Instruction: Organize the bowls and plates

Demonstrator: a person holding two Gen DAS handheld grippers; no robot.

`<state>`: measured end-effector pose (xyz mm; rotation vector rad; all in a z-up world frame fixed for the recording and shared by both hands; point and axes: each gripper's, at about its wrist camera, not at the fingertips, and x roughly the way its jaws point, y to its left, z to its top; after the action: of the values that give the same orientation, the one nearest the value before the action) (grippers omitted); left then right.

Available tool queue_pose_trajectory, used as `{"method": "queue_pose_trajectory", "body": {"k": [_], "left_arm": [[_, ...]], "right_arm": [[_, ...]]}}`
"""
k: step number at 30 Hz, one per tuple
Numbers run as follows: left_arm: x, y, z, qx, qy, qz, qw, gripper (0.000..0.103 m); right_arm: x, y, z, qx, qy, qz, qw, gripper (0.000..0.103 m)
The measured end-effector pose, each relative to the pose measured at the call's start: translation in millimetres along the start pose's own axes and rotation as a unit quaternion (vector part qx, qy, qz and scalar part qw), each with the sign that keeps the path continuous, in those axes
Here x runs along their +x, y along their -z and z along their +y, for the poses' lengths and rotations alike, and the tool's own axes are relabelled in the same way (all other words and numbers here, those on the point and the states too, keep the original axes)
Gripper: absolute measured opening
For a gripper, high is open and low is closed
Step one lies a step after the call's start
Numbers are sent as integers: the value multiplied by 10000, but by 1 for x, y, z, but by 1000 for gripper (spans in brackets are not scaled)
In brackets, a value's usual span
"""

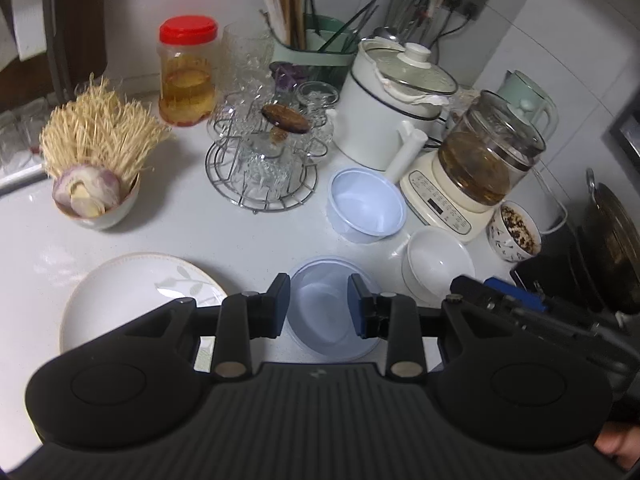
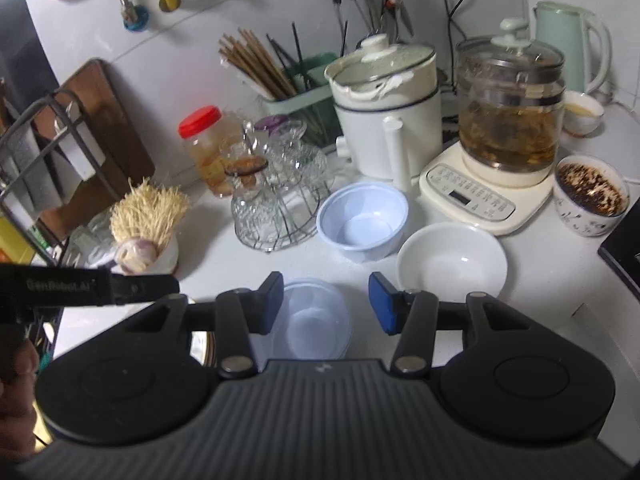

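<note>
White kitchen surface [image 1: 248,240] is crowding toward the wall with jars and kettles, so I am sorting in the free front strip. My left gripper [image 1: 319,306] is hovering open and empty; the leaf-print plate [image 1: 132,296] is lying flat at the left, then the clear plastic bowl [image 1: 332,312] below both grippers, the lilac bowl [image 1: 366,210] and the white bowl [image 1: 436,264], mouths upward, round, no long axis. My right gripper [image 2: 326,304] is gaping empty too.
</note>
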<state>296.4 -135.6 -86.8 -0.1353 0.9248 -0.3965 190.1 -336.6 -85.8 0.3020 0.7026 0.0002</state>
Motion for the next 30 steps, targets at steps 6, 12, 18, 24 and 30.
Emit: {"method": "queue_pose_trajectory", "body": {"k": [6, 12, 18, 24, 30], "left_arm": [[-25, -5, 1, 306, 205, -90, 9993, 36], [-41, 1, 9, 474, 386, -157, 9980, 36], [-58, 14, 25, 619, 408, -109, 9972, 36], [-70, 27, 35, 733, 519, -100, 9959, 36], [-70, 35, 38, 733, 679, -66, 9950, 36]], "right_arm": [[-19, 2, 16, 222, 115, -111, 9996, 51], [-32, 12, 35, 248, 312, -230, 9989, 51], [-44, 25, 52, 342, 463, -404, 9975, 51], [-54, 42, 68, 462, 547, -443, 9964, 51], [-59, 53, 75, 442, 675, -417, 9959, 51]]}}
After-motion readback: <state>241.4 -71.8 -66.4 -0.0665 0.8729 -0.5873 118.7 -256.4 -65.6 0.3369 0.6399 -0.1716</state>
